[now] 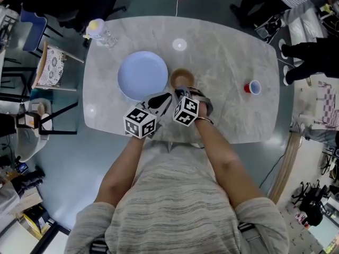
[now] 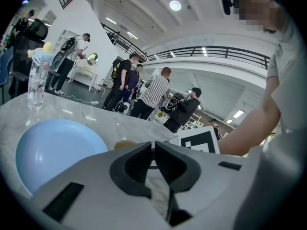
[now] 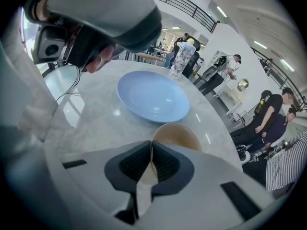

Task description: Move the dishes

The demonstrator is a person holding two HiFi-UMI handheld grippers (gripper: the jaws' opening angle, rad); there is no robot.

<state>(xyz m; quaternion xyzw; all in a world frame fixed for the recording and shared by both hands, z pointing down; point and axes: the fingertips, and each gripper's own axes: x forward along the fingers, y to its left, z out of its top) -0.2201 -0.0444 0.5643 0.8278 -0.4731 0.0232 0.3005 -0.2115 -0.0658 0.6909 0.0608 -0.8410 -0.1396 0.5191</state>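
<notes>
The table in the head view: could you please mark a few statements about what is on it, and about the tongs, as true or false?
1. In the head view, the blue plate lies to the left of the tan bowl. True.
2. The red cup stands on the blue plate. False: it stands alone on the table, toward its right side.
3. The left tongs are shut with nothing between them. True.
4. The bottle lies on its side beside the tan bowl. False: it stands upright near the table's far left corner.
5. The right tongs hang wide open above the blue plate. False: they appear closed on the tan bowl's near rim.
</notes>
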